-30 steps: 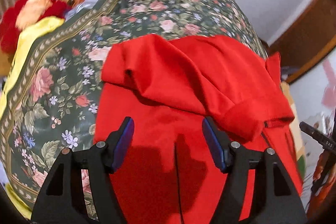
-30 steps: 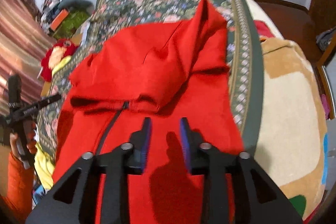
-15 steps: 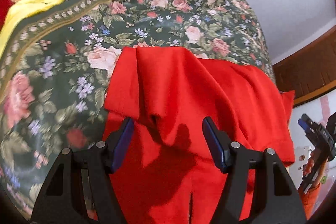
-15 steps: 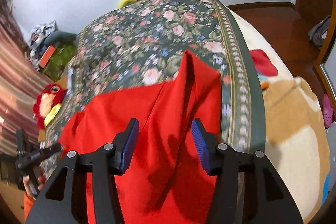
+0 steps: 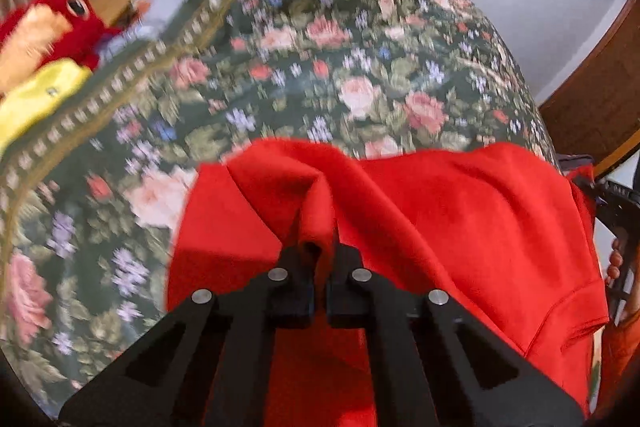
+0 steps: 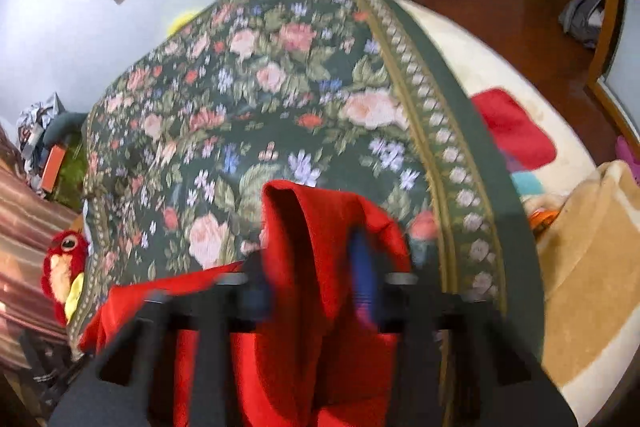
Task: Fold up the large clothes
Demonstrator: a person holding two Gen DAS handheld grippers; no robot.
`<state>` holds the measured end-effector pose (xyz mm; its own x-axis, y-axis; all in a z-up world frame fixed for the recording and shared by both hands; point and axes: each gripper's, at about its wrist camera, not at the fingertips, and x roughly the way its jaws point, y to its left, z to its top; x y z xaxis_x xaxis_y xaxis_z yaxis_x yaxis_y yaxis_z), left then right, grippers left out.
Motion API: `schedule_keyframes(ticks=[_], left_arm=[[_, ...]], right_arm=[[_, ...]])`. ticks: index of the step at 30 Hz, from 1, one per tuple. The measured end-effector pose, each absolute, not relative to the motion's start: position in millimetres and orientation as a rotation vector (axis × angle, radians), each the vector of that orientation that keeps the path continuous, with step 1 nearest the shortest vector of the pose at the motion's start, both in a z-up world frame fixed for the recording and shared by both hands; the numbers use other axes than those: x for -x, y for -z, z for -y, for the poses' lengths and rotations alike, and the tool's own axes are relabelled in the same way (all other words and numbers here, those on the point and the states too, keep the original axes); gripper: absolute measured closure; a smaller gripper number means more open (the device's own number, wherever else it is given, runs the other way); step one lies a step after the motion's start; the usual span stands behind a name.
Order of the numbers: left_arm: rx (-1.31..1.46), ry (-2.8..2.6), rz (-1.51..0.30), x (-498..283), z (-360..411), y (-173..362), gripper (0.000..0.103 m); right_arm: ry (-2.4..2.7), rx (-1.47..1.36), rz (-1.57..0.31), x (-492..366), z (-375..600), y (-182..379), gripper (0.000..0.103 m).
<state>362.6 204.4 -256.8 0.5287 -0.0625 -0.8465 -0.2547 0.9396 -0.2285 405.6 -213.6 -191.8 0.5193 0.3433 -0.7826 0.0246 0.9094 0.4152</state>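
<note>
While blurred, floral bedspread [image 5: 320, 67] beneath red garment [image 5: 460, 227].

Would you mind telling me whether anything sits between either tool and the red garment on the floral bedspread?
Nothing visible does. The left tool is already shut on a pinched ridge of the red garment, and the right tool, blurred, has a raised fold of it between its fingers. Only the bedspread lies beyond.

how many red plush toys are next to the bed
1. A red plush toy with a big eye sits off the left edge of the floral bedspread, above something yellow; the right wrist view shows the same toy. Others may be hidden.
</note>
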Motion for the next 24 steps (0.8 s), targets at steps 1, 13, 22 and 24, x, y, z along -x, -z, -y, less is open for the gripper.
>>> schedule_keyframes(ticks=[1,13,22,24], left_arm=[[0.329,-0.138,-0.992,-361,-206,250,0.101],[0.333,-0.276,-0.967,-346,-243,242,0.101],[0.351,-0.300,-1.060,-347,-252,266,0.087],[0.324,-0.304,-1.051,-342,-252,257,0.082]], right_arm=[[-0.203,-0.413,-1.007,-405,216,190,0.095],[-0.159,-0.373,-0.945,-357,261,171,0.099],[0.012,-0.227,-0.947,-339,277,180,0.099],[-0.017,-0.275,-0.957,-334,285,175,0.099]])
